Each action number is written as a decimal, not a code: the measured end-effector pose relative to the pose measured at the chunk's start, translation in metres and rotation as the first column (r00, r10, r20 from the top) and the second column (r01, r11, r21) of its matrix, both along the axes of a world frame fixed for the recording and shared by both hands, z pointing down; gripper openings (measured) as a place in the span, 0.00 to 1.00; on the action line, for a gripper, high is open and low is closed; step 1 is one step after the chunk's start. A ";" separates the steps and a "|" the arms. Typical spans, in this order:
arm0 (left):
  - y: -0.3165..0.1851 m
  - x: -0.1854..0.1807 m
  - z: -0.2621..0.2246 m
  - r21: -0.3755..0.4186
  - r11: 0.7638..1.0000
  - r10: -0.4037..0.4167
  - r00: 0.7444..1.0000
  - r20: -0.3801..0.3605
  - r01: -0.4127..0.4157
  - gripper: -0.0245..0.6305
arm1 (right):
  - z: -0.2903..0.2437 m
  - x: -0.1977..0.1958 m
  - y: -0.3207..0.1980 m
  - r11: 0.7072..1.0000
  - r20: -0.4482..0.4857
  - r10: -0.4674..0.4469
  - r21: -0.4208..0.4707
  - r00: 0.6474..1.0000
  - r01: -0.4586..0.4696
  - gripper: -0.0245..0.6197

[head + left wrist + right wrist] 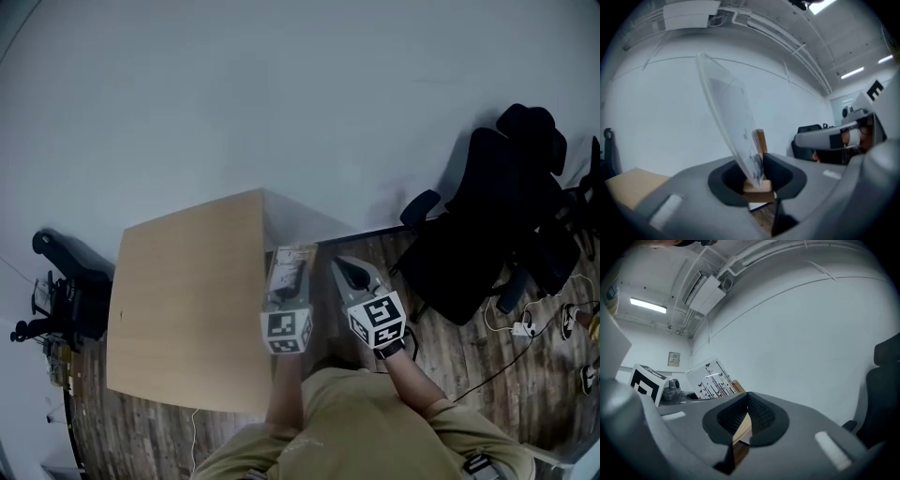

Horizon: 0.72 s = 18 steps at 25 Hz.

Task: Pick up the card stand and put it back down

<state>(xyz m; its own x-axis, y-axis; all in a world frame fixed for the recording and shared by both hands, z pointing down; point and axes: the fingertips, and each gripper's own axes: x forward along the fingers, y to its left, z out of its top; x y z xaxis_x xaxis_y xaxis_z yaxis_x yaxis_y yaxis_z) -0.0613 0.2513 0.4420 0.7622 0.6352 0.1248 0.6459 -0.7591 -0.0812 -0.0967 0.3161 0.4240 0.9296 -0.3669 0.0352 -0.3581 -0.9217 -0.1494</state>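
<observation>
While left hand-held gripper (279, 298) pinches card stand (736, 122), right hand-held gripper (746, 414) closed, table (187, 309) alongside

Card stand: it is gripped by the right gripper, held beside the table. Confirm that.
Not right: the gripper is the wrong one. The card stand is gripped by the left gripper, held beside the table. The left gripper view shows its wooden base pinched between the fingers. The right gripper is shut and holds nothing.

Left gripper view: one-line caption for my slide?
Left gripper shut on the wooden base of a clear acrylic card stand, pale wall behind.
</observation>
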 end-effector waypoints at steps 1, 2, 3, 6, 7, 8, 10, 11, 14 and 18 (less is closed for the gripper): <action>0.006 0.005 0.002 0.002 1.000 0.006 1.000 0.004 -0.006 0.19 | 0.002 0.003 0.006 1.000 0.003 0.006 0.002 1.000 -0.006 0.04; 0.012 0.009 0.003 0.006 1.000 0.011 1.000 0.004 -0.011 0.19 | 0.005 0.008 0.013 1.000 0.007 0.011 0.004 1.000 -0.011 0.04; 0.017 0.014 0.005 0.012 1.000 0.015 1.000 0.002 -0.015 0.19 | 0.008 0.013 0.018 1.000 0.012 0.015 0.007 1.000 -0.015 0.04; 0.017 0.034 0.016 0.024 1.000 0.013 1.000 0.012 -0.013 0.19 | 0.019 0.040 0.027 1.000 0.031 0.022 0.017 0.999 -0.022 0.04; 0.013 0.046 0.021 0.026 1.000 0.006 1.000 0.018 -0.007 0.19 | 0.022 0.053 0.027 1.000 0.034 0.020 0.020 0.999 -0.021 0.04; 0.007 0.059 0.026 0.027 1.000 -0.004 1.000 0.023 0.003 0.19 | 0.025 0.068 0.025 1.000 0.037 0.015 0.022 0.999 -0.016 0.04; -0.006 0.090 0.032 0.025 0.999 -0.024 0.999 0.022 0.024 0.19 | 0.031 0.105 0.015 1.000 0.041 -0.006 0.026 0.999 0.005 0.04; -0.014 0.107 0.033 0.021 0.999 -0.036 0.999 0.016 0.035 0.19 | 0.034 0.126 0.007 0.999 0.044 -0.022 0.027 0.999 0.021 0.04; -0.048 0.165 0.025 0.001 0.995 -0.103 0.995 0.000 0.103 0.19 | 0.032 0.193 -0.031 0.994 0.046 -0.107 0.018 0.993 0.107 0.04; -0.116 0.229 0.004 -0.016 0.973 -0.232 0.972 -0.033 0.232 0.19 | 0.008 0.266 -0.098 0.973 0.005 -0.230 -0.011 0.973 0.230 0.04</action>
